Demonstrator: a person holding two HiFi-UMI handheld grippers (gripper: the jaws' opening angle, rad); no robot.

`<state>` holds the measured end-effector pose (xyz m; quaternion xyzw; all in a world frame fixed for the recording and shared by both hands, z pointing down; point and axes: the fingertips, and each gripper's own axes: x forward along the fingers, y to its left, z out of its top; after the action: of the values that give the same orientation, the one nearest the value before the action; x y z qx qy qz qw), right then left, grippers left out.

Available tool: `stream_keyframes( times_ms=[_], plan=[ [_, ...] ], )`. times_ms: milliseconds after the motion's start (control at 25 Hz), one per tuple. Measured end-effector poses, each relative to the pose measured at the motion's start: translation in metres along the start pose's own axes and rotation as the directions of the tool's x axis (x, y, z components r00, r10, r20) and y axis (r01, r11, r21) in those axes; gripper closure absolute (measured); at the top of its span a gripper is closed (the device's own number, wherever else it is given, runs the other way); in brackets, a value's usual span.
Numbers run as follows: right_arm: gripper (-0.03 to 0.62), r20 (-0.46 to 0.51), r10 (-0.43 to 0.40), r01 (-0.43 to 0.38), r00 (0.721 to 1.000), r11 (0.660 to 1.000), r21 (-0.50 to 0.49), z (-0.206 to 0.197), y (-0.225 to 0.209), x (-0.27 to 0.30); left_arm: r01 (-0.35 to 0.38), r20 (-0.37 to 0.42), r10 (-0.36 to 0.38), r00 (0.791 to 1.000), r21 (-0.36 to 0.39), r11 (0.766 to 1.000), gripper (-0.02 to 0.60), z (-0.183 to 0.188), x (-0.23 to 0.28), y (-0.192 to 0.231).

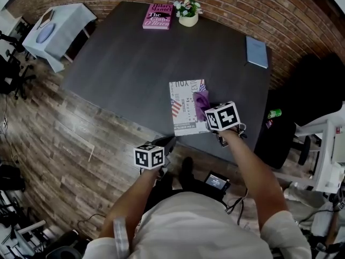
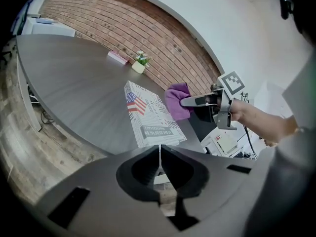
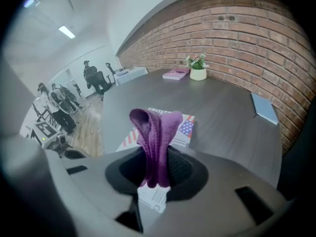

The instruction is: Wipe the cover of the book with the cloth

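A white book (image 1: 187, 108) with a flag design and printed lettering lies flat near the front edge of the dark table (image 1: 135, 58). My right gripper (image 1: 212, 108) is shut on a folded purple cloth (image 1: 201, 102), which hangs over the book's right side. In the right gripper view the cloth (image 3: 155, 142) stands bunched between the jaws, above the book (image 3: 183, 127). My left gripper (image 1: 164, 147) is shut and empty, off the table's front edge, left of the book. From the left gripper view I see the book (image 2: 148, 115), the cloth (image 2: 177, 100) and the right gripper (image 2: 190, 101).
A pink book (image 1: 157, 16) and a small potted plant (image 1: 188, 11) sit at the table's far edge. A blue notebook (image 1: 257, 51) lies at the right side. A white side table (image 1: 56, 28) stands far left. People and chairs (image 3: 64, 102) are in the background.
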<state>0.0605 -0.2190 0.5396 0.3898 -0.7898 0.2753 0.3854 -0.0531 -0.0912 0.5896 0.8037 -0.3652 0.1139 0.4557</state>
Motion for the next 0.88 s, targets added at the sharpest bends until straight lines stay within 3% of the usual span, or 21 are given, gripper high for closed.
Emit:
stream_keyframes(
  times_ms=[280,520,880],
  plan=[
    [0.498,-0.018,0.157,-0.157,0.987,0.988,-0.004,-0.001,0.063,0.022,0.003,0.016,-0.002,1.000,-0.029,1.000,0.574,-0.007,-0.017,0.004],
    [0.497,-0.046,0.319,-0.316,0.946,0.946,0.070,-0.012,0.114,0.036,-0.009,0.017,0.010,1.000,-0.050,0.999,0.574,-0.014,-0.028,0.011],
    [0.497,-0.111,0.329,-0.314,0.938,0.940,0.129,-0.046,0.112,0.053,0.006,-0.006,-0.007,1.000,-0.059,0.998,0.574,-0.020,-0.027,0.005]
  ],
)
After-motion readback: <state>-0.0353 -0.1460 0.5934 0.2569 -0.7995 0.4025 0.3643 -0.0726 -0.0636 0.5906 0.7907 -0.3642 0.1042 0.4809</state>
